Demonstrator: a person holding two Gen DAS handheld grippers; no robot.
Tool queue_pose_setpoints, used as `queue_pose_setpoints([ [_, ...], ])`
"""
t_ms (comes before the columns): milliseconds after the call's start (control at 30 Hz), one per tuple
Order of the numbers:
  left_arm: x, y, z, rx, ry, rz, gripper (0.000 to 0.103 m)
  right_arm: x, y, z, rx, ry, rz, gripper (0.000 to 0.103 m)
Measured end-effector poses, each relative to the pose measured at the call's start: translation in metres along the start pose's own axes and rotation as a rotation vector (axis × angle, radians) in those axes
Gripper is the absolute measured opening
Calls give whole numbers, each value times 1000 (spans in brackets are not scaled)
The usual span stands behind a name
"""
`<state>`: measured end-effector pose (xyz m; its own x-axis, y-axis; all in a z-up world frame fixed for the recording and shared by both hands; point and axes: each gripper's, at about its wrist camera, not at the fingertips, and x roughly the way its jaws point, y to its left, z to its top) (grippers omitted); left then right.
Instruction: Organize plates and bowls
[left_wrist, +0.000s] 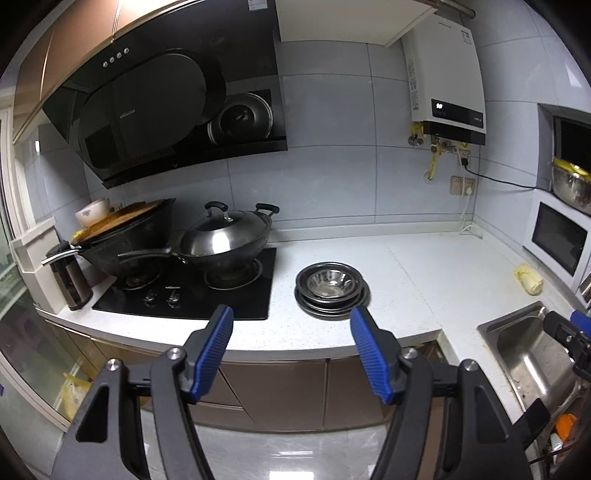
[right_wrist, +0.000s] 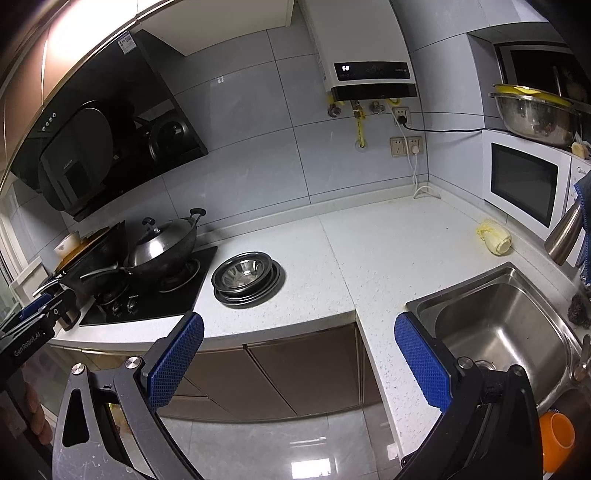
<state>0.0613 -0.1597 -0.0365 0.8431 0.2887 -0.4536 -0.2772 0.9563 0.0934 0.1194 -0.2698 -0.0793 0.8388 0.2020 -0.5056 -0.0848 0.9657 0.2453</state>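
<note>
A stack of steel plates with a steel bowl nested on top rests on the white counter just right of the hob. My left gripper hangs open in front of the counter edge, short of the stack, with nothing between its blue pads. My right gripper is also open and empty, held off the counter's front corner between the stack and the sink. The right gripper's body shows at the right edge of the left wrist view, over the sink.
A black hob carries a lidded wok and a dark wok. A steel sink lies to the right, a microwave behind it, a yellowish lump on the counter. Brown cabinet doors lie below.
</note>
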Motion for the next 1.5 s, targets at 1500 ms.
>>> queue_pose_setpoints([
  [1500, 34, 27, 6, -37, 54, -49, 64, 16, -3, -2, 1, 41, -22, 102],
])
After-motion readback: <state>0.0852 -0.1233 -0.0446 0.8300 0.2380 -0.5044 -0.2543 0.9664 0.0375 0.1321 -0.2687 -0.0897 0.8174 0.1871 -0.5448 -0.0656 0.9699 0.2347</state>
